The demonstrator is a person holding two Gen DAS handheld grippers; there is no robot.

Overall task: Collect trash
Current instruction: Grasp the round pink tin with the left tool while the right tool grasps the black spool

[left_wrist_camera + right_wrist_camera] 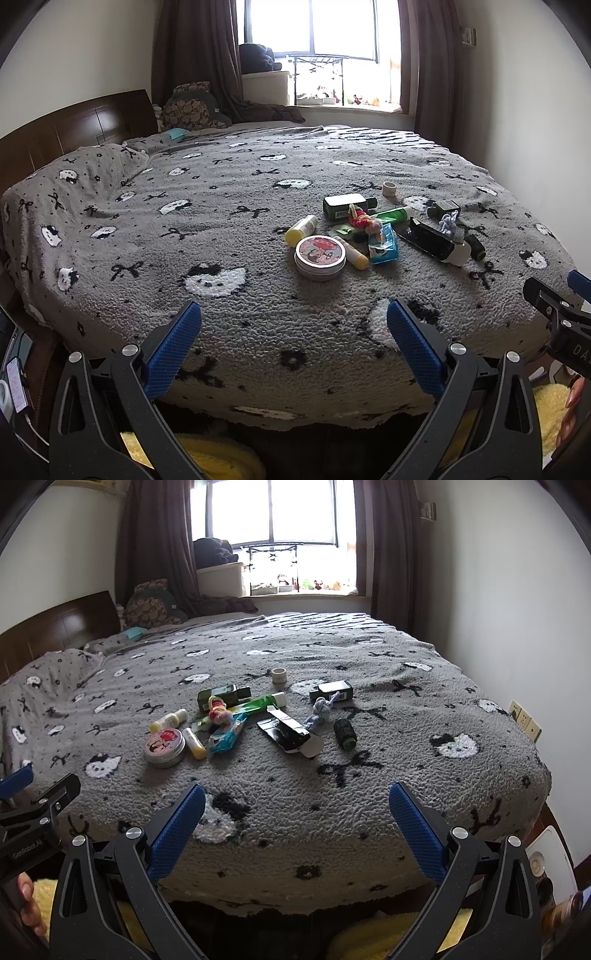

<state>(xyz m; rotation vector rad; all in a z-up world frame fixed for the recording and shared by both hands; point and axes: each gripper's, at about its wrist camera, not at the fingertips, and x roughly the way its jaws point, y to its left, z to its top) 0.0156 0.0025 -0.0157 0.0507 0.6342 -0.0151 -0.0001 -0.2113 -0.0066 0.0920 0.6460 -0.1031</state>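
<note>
Grey patterned bedding (369,794) carries the litter in one cluster near mid-bed, well beyond both grippers. I have the left gripper (291,332) and right gripper (297,812) spread wide, holding nothing. I'd reach the right one for the torn black carton (288,734) first, pinching its flat edges squarely.

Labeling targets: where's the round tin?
In both views the round tin lies on the bed, at the pile's near-left edge, beside the yellow tube.

Grey patterned bed (221,229): round tin (320,256), yellow tubes, green tube (391,214), black carton (434,242) clustered toward right edge; left gripper (293,314) spread wide.
</note>
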